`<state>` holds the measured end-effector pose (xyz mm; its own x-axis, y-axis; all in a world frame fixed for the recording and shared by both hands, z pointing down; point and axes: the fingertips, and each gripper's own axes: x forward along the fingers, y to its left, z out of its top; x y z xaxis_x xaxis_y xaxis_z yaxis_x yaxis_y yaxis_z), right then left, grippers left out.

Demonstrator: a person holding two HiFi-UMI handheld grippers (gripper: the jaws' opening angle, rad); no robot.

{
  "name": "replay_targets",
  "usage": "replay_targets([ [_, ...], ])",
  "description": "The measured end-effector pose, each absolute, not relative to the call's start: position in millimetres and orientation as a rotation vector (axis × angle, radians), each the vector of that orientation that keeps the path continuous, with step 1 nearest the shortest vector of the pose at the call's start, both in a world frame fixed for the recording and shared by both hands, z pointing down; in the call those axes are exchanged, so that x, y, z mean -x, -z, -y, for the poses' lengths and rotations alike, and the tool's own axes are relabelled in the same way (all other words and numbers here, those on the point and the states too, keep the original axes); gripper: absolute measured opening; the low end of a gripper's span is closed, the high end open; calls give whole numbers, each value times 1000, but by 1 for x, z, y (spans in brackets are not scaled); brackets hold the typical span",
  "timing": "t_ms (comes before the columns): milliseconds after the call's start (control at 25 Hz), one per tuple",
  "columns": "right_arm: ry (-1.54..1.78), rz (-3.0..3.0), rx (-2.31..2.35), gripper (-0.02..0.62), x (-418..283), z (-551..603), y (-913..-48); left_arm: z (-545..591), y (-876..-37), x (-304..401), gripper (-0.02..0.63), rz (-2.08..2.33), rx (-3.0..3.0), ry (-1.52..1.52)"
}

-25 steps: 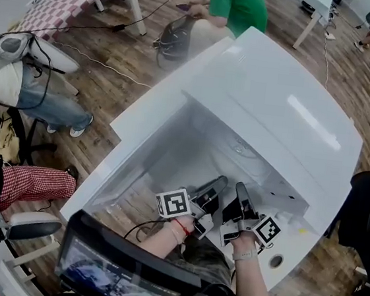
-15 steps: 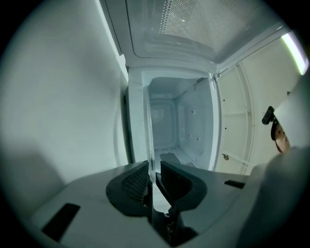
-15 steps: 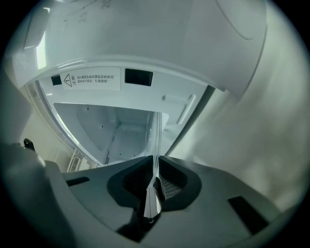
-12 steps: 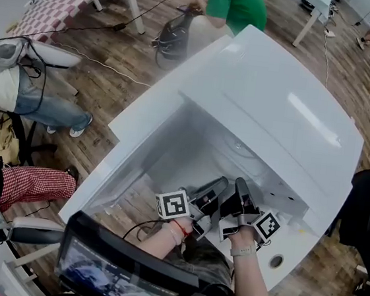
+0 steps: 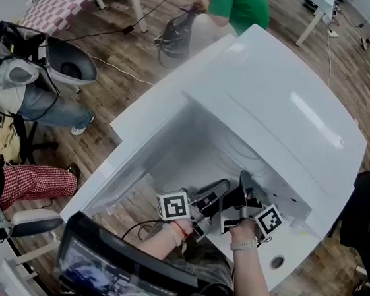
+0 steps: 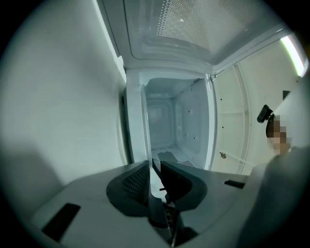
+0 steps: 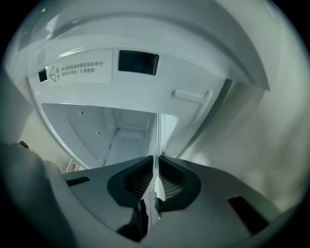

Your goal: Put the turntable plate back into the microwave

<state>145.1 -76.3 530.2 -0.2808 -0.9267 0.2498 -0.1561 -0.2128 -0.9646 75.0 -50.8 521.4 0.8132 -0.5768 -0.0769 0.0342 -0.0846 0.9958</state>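
Wood floor point(image 5: 139, 56), one open microwave point(image 5: 290, 103), left claw point(image 6: 154, 167) and right claw point(image 7: 156, 162) tight on one turntable plate point(image 7: 157, 138)

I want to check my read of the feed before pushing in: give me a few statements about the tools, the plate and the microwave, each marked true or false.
1. The left tool and the right tool are both shut on the turntable plate. True.
2. The door of the microwave is closed. False: it is open, and the cavity shows ahead of both tools.
3. A bowl sits inside the cavity. False: no bowl shows in the part of the cavity in view.
4. A person in a green top is on the far side of the microwave. True.
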Motion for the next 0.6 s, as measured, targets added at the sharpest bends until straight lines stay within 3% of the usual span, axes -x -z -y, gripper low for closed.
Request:
replay_targets([
  [600,1566,-1467,1282,52,-133,66,-526,56,-525,-60,80,478,-1511,607],
])
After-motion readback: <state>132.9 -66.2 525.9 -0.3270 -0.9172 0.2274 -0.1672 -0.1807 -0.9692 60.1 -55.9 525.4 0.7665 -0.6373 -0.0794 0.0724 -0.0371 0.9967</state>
